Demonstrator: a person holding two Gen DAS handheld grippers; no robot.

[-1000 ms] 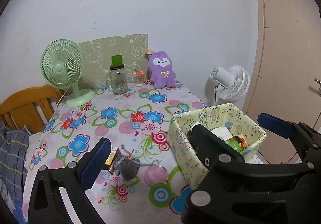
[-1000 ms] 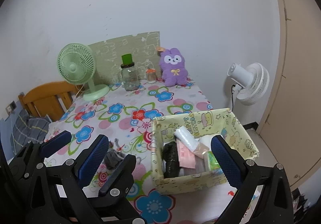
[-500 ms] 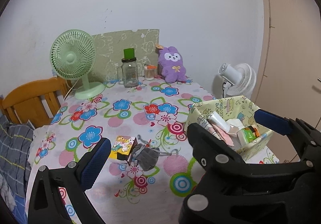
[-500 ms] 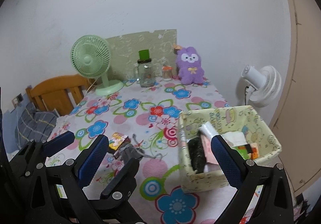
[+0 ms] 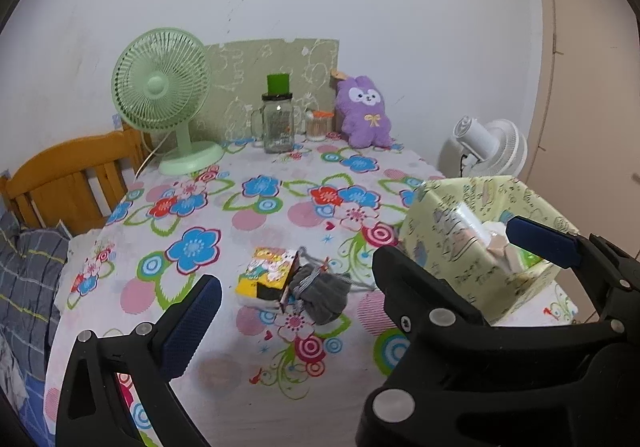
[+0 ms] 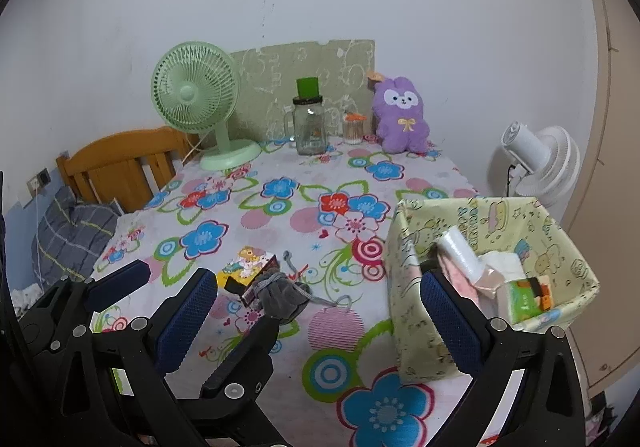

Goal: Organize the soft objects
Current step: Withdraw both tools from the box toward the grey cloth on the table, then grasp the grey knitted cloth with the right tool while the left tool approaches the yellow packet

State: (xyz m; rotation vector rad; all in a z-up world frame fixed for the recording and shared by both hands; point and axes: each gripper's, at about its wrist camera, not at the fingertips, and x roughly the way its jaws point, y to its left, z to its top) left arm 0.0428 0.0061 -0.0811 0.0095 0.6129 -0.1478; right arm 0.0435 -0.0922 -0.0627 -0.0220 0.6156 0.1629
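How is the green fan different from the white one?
The green fan stands on the flowered table and faces the camera; the white fan stands beyond the table's right edge, lower, showing its back. The green one looks taller on its stem. Both have round grilles.

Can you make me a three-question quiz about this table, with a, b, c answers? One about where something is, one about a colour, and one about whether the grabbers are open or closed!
1. Where is the gray pouch?
a) inside the yellow box
b) on the tablecloth, beside the small picture box
c) next to the green fan

2. What colour is the plush bunny?
a) purple
b) orange
c) white

3. How are the left gripper and right gripper?
a) both shut
b) one holds the pouch
c) both open, holding nothing

Answers: 1 b, the pouch lies outside the yellow box, touching the picture box. 2 a, its fur is purple. 3 c, each has a wide gap between its blue pads.
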